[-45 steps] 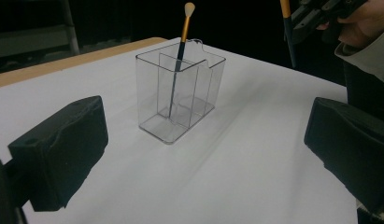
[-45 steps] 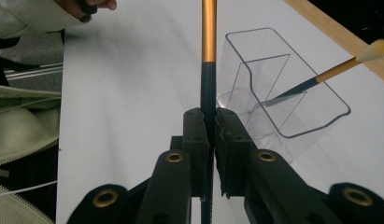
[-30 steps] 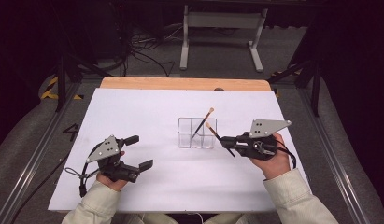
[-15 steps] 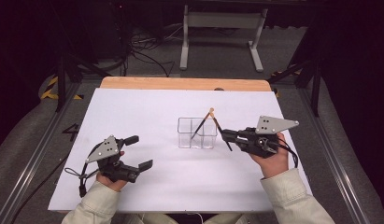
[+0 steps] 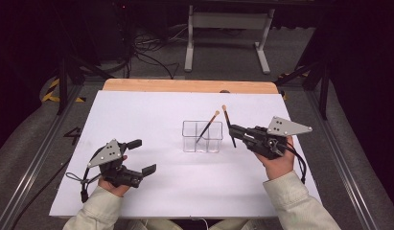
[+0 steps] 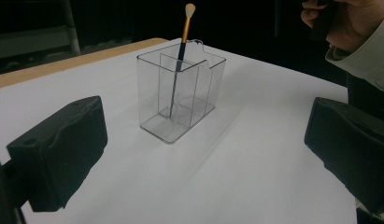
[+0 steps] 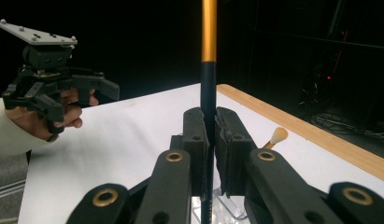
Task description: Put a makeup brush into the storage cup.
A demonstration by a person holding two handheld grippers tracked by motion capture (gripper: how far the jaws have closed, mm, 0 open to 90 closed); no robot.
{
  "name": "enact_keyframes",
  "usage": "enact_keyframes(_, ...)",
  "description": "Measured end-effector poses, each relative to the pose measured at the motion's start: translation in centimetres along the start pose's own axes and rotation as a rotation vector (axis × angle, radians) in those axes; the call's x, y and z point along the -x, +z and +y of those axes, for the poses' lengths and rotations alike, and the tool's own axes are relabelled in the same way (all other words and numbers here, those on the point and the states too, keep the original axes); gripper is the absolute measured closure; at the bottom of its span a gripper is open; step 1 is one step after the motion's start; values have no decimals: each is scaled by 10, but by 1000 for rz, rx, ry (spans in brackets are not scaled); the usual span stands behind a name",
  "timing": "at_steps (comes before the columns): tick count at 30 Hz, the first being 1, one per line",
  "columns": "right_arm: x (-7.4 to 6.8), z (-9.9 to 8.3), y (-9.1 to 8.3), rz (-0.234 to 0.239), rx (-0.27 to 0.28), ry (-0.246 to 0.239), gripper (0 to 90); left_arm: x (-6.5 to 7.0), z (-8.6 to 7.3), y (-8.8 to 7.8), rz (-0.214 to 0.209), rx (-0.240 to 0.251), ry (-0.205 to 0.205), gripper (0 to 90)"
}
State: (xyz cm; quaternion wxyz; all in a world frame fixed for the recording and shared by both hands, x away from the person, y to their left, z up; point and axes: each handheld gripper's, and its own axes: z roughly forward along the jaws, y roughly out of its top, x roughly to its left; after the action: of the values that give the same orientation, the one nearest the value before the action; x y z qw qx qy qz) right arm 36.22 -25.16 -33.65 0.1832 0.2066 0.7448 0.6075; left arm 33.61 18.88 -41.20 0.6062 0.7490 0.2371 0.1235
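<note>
A clear plastic organizer (image 5: 202, 136) with several compartments stands at the middle of the white table (image 5: 151, 115). One gold-and-black brush (image 5: 207, 126) leans inside it, pale tip up. Just right of the organizer, my right gripper (image 5: 232, 129) is shut on a second brush (image 5: 226, 117), which rises between the closed pads (image 7: 195, 140) in the right gripper view. My left gripper (image 5: 143, 156) rests open at the front left, well away from the organizer (image 6: 180, 93), with nothing between its jaws.
A wooden strip (image 5: 185, 86) runs along the table's far edge. Beyond it are a grey stand (image 5: 223, 28) and cables on a dark floor. Metal rails (image 5: 36, 158) flank the table on both sides.
The right gripper has turned a little, and the held brush's tip has swung from beside the organizer toward the far side. The left gripper has not moved.
</note>
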Motion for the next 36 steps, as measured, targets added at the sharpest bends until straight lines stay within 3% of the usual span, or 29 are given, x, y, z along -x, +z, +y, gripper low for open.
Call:
enact_keyframes(13,7,-2,5,-83,68,54,835,0,0,0,-2,0,-1,1)
enact_keyframes(27,8,-2,12,-108,109,102,834,0,-1,-1,1,-6,1,1)
enact_keyframes(36,8,0,29,-112,108,87,833,1,-3,-7,16,4,-2,1)
